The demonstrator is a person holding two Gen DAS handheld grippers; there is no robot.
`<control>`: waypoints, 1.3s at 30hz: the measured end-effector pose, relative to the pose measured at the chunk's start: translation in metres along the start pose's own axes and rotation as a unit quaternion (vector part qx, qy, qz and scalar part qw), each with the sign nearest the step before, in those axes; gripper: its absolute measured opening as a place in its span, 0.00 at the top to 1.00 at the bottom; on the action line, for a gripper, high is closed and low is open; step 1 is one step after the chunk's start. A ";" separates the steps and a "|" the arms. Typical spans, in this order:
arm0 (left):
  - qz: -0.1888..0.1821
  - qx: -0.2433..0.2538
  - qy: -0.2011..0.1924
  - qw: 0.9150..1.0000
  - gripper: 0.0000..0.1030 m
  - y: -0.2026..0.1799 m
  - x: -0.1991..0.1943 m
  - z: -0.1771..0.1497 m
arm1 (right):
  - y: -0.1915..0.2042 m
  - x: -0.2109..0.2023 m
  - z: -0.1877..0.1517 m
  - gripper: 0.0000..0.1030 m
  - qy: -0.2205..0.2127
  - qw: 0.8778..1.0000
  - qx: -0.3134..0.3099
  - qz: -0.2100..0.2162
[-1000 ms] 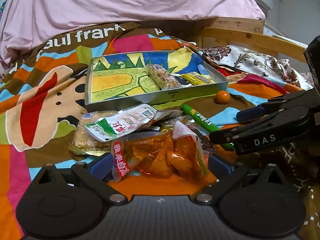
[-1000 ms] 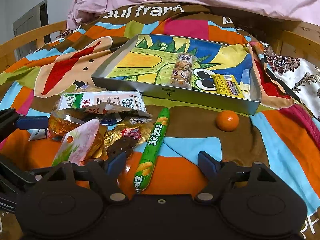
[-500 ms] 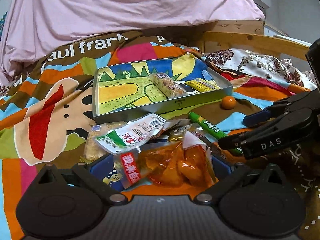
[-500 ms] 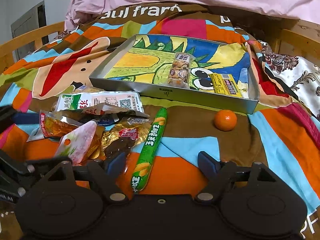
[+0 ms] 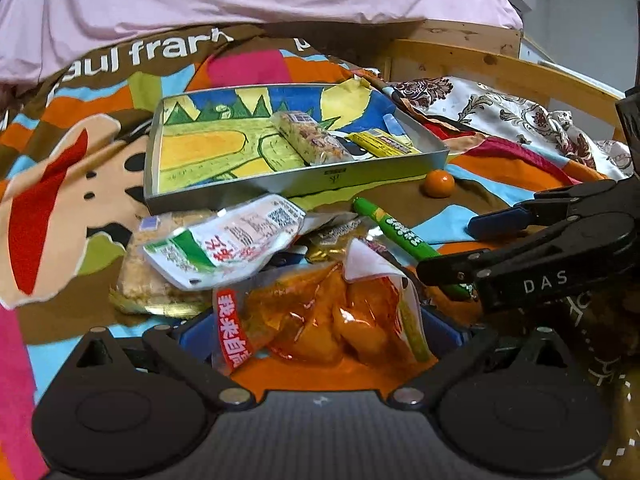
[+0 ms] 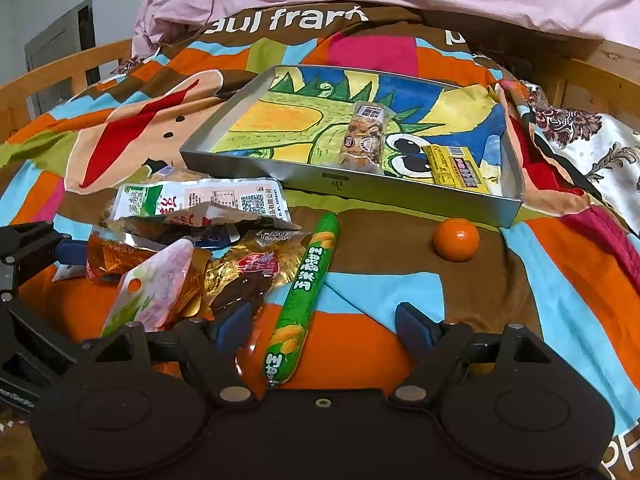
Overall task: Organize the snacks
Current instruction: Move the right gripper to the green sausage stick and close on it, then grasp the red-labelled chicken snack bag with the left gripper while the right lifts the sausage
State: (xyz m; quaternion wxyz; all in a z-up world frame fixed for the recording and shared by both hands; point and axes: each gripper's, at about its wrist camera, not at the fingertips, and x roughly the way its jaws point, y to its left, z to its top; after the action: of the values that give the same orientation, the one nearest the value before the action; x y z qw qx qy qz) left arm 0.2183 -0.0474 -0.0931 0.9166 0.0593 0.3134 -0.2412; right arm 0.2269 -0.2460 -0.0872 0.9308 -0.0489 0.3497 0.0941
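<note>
Left gripper (image 5: 320, 330) pinching the orange snack packet (image 5: 320, 320). Right gripper (image 6: 324, 322), jaws spread and just closing slightly, straddling the green corn sausage (image 6: 304, 300) without contact.

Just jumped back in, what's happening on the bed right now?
A person is sorting snacks into the silver tray, which already holds a nut bar and a yellow packet. The left hand-held gripper is shut on an orange snack bag. The right hand-held gripper is open around the green corn sausage. A tangerine lies loose.
</note>
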 end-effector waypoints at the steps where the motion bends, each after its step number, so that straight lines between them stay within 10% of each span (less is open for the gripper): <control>1: 0.001 0.001 0.002 1.000 0.01 -0.001 0.001 -0.001 | 0.001 0.000 0.000 0.26 0.001 1.000 -0.002 0.001; 14: 0.017 -0.006 -0.013 1.000 0.21 -0.008 -0.006 -0.004 | 0.001 -0.002 -0.001 0.81 0.046 0.998 0.020 0.022; 29: 0.023 -0.027 0.020 0.999 0.18 -0.020 -0.012 -0.002 | 0.014 -0.007 -0.009 0.71 0.034 0.998 -0.043 -0.003; 39: 0.026 -0.026 0.014 0.999 0.19 -0.021 -0.010 -0.004 | 0.027 -0.007 -0.014 0.82 0.021 0.994 -0.104 -0.029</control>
State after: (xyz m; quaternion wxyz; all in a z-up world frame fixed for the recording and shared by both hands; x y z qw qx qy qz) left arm 0.1995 -0.0609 -0.0893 0.9193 0.0475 0.3310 -0.2078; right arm 0.2065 -0.2228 -0.0939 0.9154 -0.1579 0.3558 0.1024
